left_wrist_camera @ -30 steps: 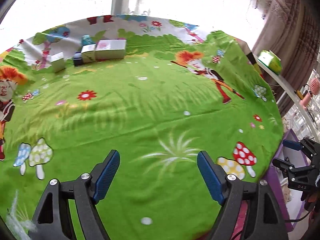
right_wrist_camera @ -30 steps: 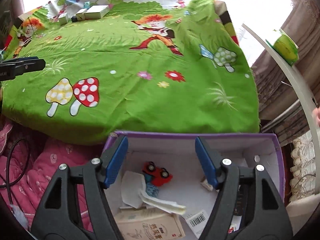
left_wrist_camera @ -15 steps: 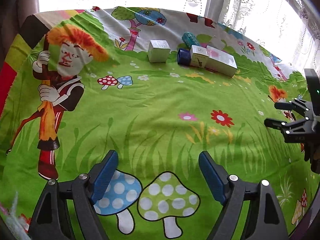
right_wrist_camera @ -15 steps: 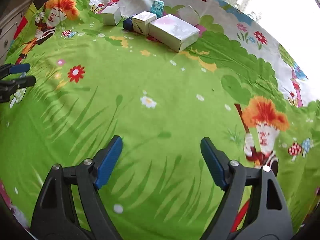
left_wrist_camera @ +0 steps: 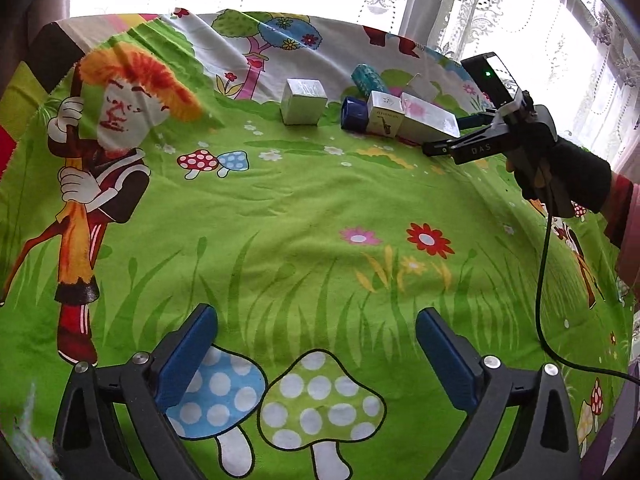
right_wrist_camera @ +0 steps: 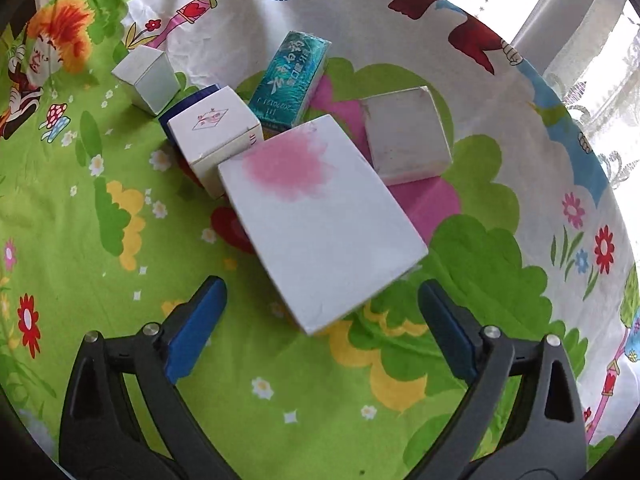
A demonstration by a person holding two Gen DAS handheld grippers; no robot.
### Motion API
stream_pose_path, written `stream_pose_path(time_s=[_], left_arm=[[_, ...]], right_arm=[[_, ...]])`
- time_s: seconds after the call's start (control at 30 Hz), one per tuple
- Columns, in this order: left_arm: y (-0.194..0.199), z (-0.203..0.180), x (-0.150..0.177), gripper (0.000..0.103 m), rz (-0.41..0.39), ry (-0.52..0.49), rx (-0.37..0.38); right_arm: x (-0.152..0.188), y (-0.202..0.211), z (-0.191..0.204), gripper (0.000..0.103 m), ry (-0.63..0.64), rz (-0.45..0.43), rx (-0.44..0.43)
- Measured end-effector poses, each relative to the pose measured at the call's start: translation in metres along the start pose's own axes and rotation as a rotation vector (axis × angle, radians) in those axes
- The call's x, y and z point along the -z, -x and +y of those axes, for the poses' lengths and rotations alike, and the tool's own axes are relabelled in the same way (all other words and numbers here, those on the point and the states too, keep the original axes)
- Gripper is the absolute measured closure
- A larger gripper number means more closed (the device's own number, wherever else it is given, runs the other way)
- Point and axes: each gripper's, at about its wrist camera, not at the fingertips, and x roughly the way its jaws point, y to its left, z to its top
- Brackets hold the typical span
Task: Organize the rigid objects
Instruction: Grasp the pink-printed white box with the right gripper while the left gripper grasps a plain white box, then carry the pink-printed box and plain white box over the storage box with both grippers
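A cluster of boxes lies at the far side of the green cartoon cloth (left_wrist_camera: 280,216). It holds a large white box with a pink blot (right_wrist_camera: 320,216), a small white box (right_wrist_camera: 214,136), a teal box (right_wrist_camera: 292,80), a grey-white box (right_wrist_camera: 406,132), a dark blue box (right_wrist_camera: 188,106) and a white cube (right_wrist_camera: 146,78). My right gripper (right_wrist_camera: 320,286) hovers over the large box's near corner, jaws opening, pads not touching it. The left wrist view shows this gripper (left_wrist_camera: 448,136) beside the large box (left_wrist_camera: 430,122). My left gripper (left_wrist_camera: 317,314) is opening over bare cloth, far from the boxes, with nothing between its fingers.
A person's dark-gloved hand (left_wrist_camera: 560,176) holds the right gripper, and a black cable (left_wrist_camera: 540,280) hangs from it across the cloth's right side. Lace curtains (left_wrist_camera: 460,8) and a bright window stand behind the far edge. The cloth is wrinkled.
The right gripper swept from the purple bin across the cloth to the boxes. Both jaws stand wider. The left gripper's view swung left early on, then held still.
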Motion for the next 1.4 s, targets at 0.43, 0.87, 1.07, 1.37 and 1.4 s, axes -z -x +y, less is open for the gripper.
stream_pose_path(time_s=[0.43, 0.87, 1.07, 1.37, 1.4], left_arm=[[-0.010, -0.014, 0.001, 0.000, 0.045, -0.081, -0.088], [-0.078, -0.014, -0.118, 0.000, -0.035, -0.238, -0.202], [-0.130, -0.022, -0.181, 0.004, -0.035, -0.436, -0.198], [-0.055, -0.017, -0.103, 0.052, 0.015, -0.259, -0.035], [-0.036, -0.015, -0.084, 0.052, 0.022, -0.232, -0.010]], right_arm=[[0.080, 0.076, 0.061, 0.031, -0.082, -0.037, -0.136], [0.179, 0.149, 0.131, 0.030, -0.306, -0.095, -0.090], [0.175, 0.145, 0.131, 0.027, -0.310, -0.111, -0.089], [0.177, 0.146, 0.132, 0.026, -0.314, -0.113, -0.088], [0.177, 0.146, 0.132, 0.026, -0.314, -0.113, -0.089]])
